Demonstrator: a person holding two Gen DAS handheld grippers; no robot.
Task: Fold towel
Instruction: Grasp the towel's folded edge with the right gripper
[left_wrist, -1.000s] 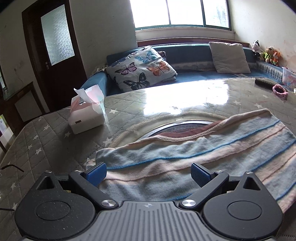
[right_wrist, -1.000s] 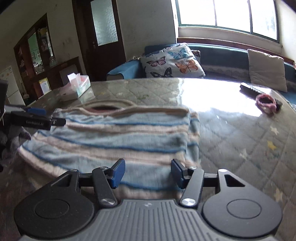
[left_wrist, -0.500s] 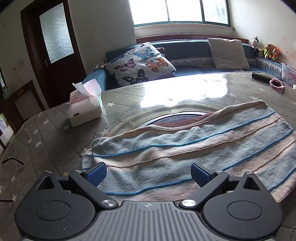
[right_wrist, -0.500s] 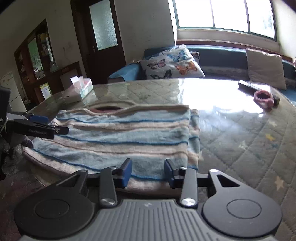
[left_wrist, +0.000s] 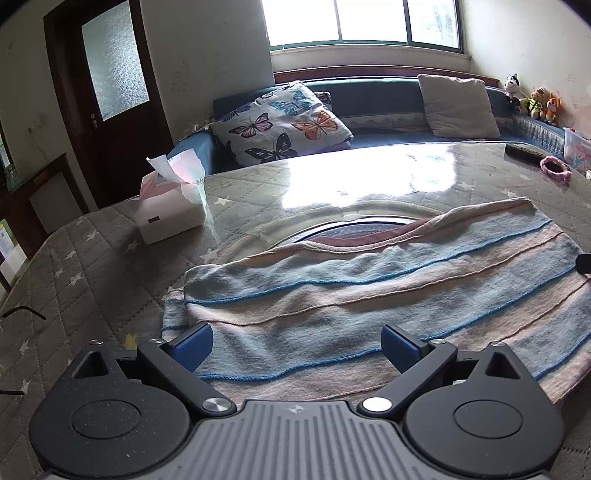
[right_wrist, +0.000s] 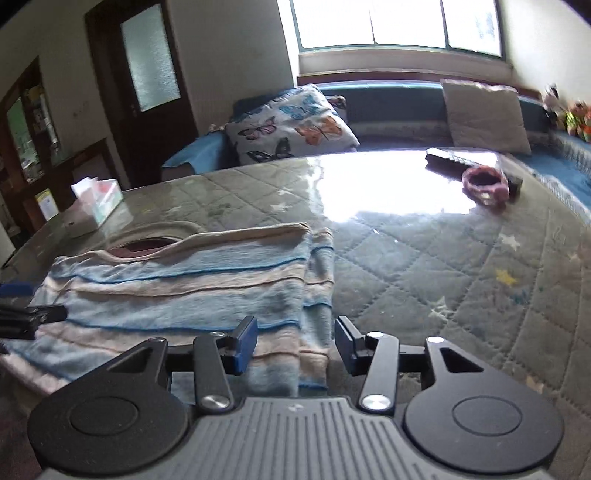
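The left tongs (left_wrist: 297, 345) stand wide apart, their blue pads poised over the near edge of the towel (left_wrist: 369, 295) at its left end and gripping nothing. The right tongs (right_wrist: 294, 345) are apart too, though less widely, straddling the towel's near right corner with cloth between the pads but not pinched.

The towel, striped in pale blue and pink with thin blue lines, lies folded flat on the tabletop (right_wrist: 424, 266), which is covered in a quilted, star-printed cloth under a glossy sheet. Its upper layer sits a little short of the lower one at both ends. Its far edge overlaps a round dish-like shape on the tabletop.

Off to the left stands a tissue box (left_wrist: 170, 210), well apart from the towel. Far right lie a pink scrunchie (right_wrist: 485, 182) and a dark remote (right_wrist: 450, 160), touching. Beyond the tabletop, a blue sofa carries a butterfly cushion (left_wrist: 280, 122).
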